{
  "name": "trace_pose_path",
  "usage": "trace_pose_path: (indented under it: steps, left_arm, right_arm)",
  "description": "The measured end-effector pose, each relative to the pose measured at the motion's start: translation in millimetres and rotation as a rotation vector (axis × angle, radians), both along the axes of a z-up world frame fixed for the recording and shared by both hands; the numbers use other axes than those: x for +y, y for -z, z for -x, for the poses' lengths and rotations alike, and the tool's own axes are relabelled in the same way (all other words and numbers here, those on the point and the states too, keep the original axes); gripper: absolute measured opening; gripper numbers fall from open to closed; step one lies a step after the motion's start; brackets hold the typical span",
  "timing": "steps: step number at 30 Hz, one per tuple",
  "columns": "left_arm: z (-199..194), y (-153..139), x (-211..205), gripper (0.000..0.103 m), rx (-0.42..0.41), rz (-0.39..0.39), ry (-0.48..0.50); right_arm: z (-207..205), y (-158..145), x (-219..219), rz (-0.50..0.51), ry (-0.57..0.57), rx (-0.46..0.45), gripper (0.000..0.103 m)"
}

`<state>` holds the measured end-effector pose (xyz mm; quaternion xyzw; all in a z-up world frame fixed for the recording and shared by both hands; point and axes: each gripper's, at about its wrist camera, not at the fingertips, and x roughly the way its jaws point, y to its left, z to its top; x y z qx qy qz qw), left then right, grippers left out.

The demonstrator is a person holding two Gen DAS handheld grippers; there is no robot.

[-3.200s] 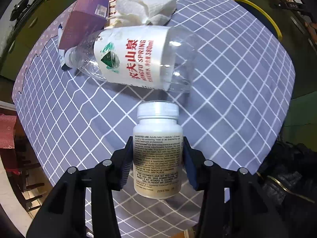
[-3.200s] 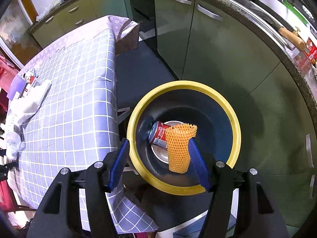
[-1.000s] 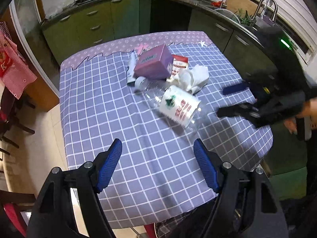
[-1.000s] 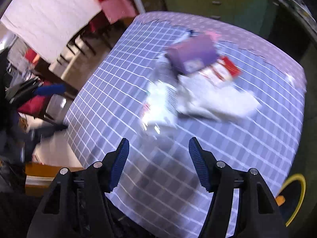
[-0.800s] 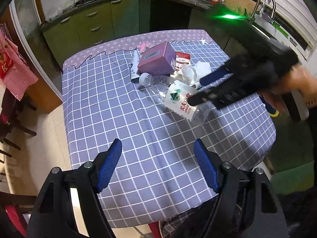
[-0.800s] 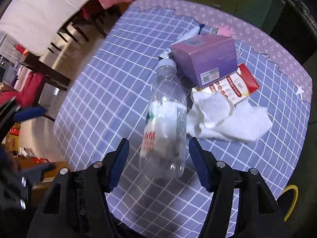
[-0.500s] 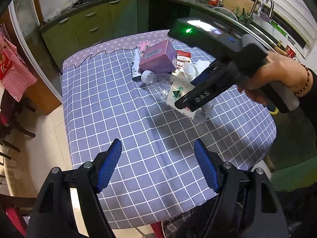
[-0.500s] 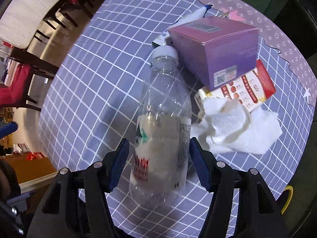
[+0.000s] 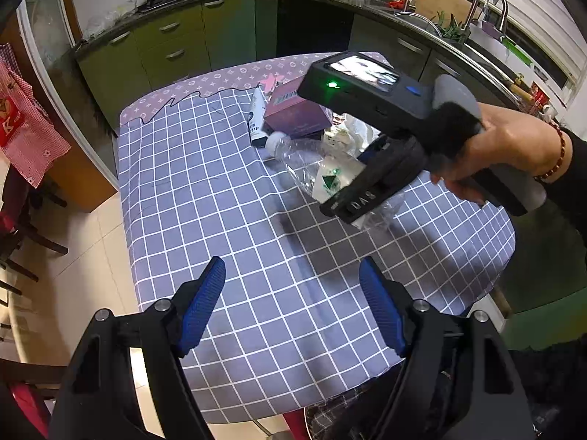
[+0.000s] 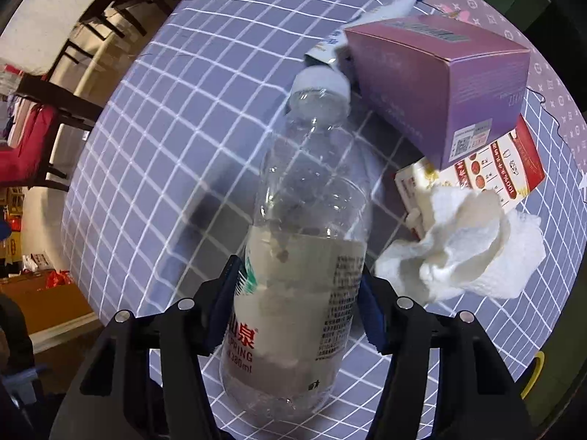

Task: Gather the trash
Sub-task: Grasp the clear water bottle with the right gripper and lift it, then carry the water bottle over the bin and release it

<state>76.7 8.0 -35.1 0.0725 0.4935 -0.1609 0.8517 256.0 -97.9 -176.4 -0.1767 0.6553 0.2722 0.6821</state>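
An empty clear plastic water bottle (image 10: 304, 242) with a white label lies on the purple checked tablecloth (image 10: 176, 117), cap pointing away. My right gripper (image 10: 299, 304) is open, its blue pads on either side of the bottle's label; whether they touch it I cannot tell. In the left wrist view the right gripper (image 9: 370, 179) sits over the bottle (image 9: 312, 168). My left gripper (image 9: 291, 308) is open and empty, held above the table's near edge.
A purple box (image 10: 444, 80), a red-and-white carton (image 10: 488, 172), a crumpled white tissue (image 10: 466, 245) and a white tube (image 10: 370, 18) lie just past the bottle. A yellow bin rim (image 10: 533, 374) shows at lower right. Green kitchen cabinets (image 9: 176, 51) stand behind the table.
My right gripper has come from over the bin to the table and lowered around the bottle. My left gripper no longer holds the pill bottle and has pulled back.
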Motion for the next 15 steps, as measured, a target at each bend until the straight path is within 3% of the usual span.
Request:
trace_pose_path:
  steps: [9,15]
  left_arm:
    - [-2,-4,1,0.071,-0.011,-0.006,-0.01]
    - [-5,-8,-10,0.071,-0.023,-0.02,0.01]
  right_arm:
    - [57,-17,-31,-0.125,-0.058,0.059,0.056]
    - [83,-29,-81,-0.127,-0.022,0.046,0.056]
